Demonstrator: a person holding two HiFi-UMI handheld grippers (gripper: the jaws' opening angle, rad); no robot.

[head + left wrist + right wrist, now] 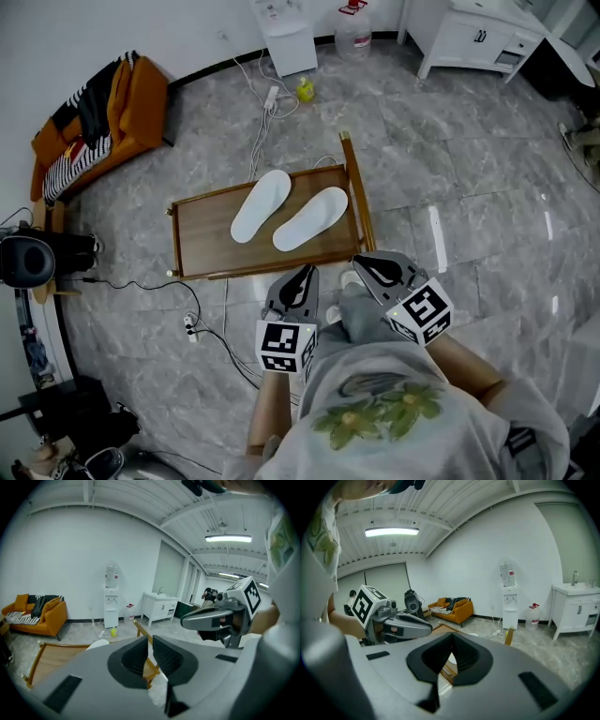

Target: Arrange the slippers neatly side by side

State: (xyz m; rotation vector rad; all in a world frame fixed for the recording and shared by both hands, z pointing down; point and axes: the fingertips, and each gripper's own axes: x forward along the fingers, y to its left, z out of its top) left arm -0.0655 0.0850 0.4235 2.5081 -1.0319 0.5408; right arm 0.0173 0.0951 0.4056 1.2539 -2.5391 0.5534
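Landmark: wooden tray [202,246], a flat brown board with a raised rim, lying on the grey stone floor [450,169].
First slipper [261,204]: white, flat on the tray, a little left of the tray's middle, slanting toward its far right corner.
Second slipper [310,217]: white, flat on the tray, right of its middle and just beside the first slipper. It slants more steeply, so the pair sits close at the near ends and spreads at the far ends.
Contact between the pair: their near ends are too close to tell whether they touch.
Left gripper [306,274]: off the tray, just past its near edge, tips pointing at the tray. Its jaws are clenched together with nothing between them.
Right gripper [361,264]: off the tray, by its near right corner, tips also turned toward the tray. Its jaws are clenched tip to tip and empty.
Grippers and slippers: apart, neither gripper touching a slipper.
Person: on the tray's near side, in a light shirt [375,412] with a green print.
Orange sofa [112,117]: well beyond the tray's left end, against the wall, with striped cloth on it.
Water dispenser [287,37]: white, at the wall beyond the tray's far side, a water jug [354,30] next to it.
Yellow bottle [306,90]: on the floor between the tray's far side and the water dispenser.
White cables [267,122]: on the floor from the tray's far side toward the wall.
White cabinet [473,39]: well beyond the tray's far right corner.
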